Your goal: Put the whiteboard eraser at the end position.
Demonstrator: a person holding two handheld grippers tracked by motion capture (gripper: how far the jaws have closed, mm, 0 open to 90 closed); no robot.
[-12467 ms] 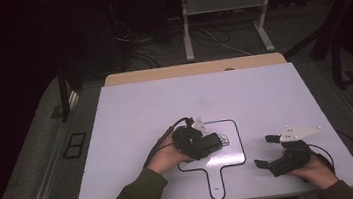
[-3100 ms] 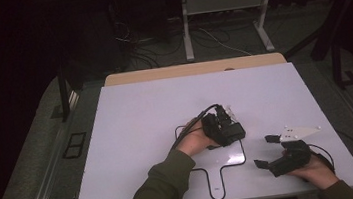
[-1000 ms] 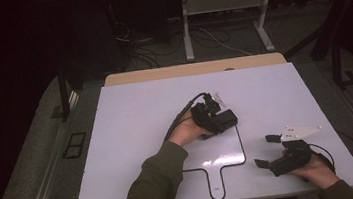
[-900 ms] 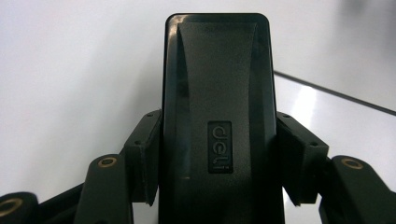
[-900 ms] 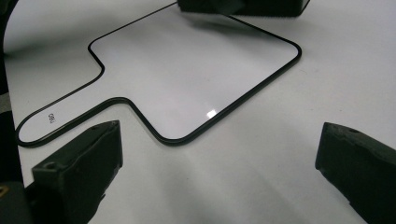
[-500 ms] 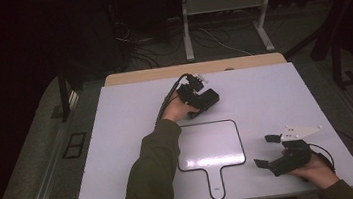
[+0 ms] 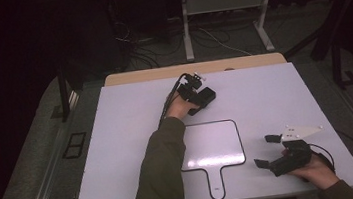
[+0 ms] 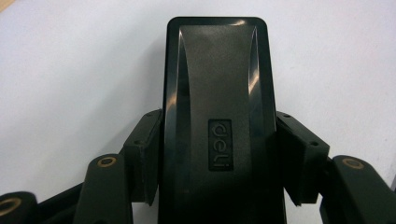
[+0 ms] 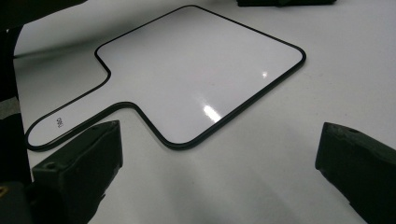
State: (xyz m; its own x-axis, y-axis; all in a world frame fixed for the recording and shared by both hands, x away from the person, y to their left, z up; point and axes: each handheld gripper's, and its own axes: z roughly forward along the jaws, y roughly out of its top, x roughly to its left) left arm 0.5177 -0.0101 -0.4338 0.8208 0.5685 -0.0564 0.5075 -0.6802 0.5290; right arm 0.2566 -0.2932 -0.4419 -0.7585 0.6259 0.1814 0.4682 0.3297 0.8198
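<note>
A white paddle-shaped board with a black rim (image 7: 212,146) (image 9: 196,74) lies flat near the table's front, handle toward me. A black block marked "deli", an eraser (image 8: 217,116) (image 7: 204,98), sits at the far middle of the table, and my left gripper (image 7: 199,97) (image 8: 217,163) is shut on its sides. The eraser's underside looks down on the white table. My right gripper (image 7: 266,150) (image 9: 215,168) rests at the front right, jaws wide open with nothing between them, pointing at the board.
The white table top (image 7: 275,98) spans the middle, with a wooden strip (image 7: 161,73) along its far edge. My left sleeve (image 7: 165,171) crosses the board's left side. Metal frame legs and cables (image 7: 217,34) stand on the floor beyond.
My left gripper has carried the eraser off the board and away toward the table's far edge. The right gripper has stayed put.
</note>
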